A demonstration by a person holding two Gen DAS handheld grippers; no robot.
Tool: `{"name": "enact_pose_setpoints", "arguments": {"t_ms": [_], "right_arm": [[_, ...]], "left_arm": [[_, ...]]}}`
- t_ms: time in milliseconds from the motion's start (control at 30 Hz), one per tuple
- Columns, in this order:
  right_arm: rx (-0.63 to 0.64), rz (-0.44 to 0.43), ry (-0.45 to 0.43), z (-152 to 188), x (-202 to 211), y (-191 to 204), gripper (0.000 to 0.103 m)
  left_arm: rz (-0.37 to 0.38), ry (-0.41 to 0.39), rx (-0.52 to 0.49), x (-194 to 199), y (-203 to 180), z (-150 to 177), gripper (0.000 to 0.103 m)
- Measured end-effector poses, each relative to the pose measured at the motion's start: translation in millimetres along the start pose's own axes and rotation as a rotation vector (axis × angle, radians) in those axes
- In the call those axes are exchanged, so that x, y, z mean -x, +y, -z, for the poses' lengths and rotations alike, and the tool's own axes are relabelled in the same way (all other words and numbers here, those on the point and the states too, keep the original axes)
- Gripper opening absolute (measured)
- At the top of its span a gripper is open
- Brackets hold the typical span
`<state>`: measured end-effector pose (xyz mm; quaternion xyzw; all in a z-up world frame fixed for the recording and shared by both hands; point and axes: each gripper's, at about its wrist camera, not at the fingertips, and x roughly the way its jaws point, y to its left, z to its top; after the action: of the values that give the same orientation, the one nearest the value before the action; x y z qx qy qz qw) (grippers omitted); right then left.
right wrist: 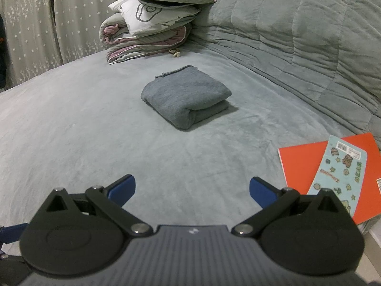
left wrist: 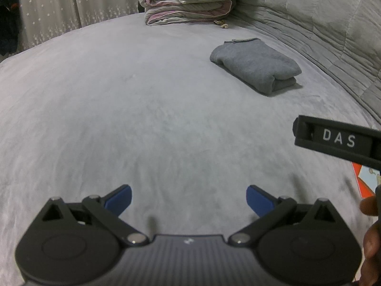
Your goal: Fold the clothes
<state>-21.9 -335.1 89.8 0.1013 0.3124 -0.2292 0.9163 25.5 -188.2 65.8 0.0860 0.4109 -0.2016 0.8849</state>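
A grey garment [right wrist: 187, 99] lies folded into a compact bundle on the grey bed cover [right wrist: 83, 124], well ahead of both grippers. It also shows in the left wrist view [left wrist: 256, 68], far right of centre. My left gripper [left wrist: 188, 201] is open and empty, low over bare bed cover. My right gripper [right wrist: 192, 191] is open and empty, also held back from the bundle. The right gripper's black body with "DAS" lettering [left wrist: 339, 140] shows at the right edge of the left wrist view.
A stack of folded quilts and pillows [right wrist: 152, 26] sits at the back of the bed. A quilted grey headboard [right wrist: 297, 35] runs along the right. An orange notebook [right wrist: 302, 164] and a sticker booklet [right wrist: 343, 169] lie at the right edge. Starred curtains [right wrist: 31, 19] hang at left.
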Motion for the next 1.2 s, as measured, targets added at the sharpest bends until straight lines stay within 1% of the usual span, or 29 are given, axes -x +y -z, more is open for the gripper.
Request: {"name": "enact_pose_setpoints", "arguments": {"t_ms": [1200], "right_arm": [[0.006, 0.005, 0.008, -1.2, -2.1, 2.1, 0.103]], "left_arm": [[0.006, 0.002, 0.013, 1.5, 2.2, 1.0, 0.102]]}}
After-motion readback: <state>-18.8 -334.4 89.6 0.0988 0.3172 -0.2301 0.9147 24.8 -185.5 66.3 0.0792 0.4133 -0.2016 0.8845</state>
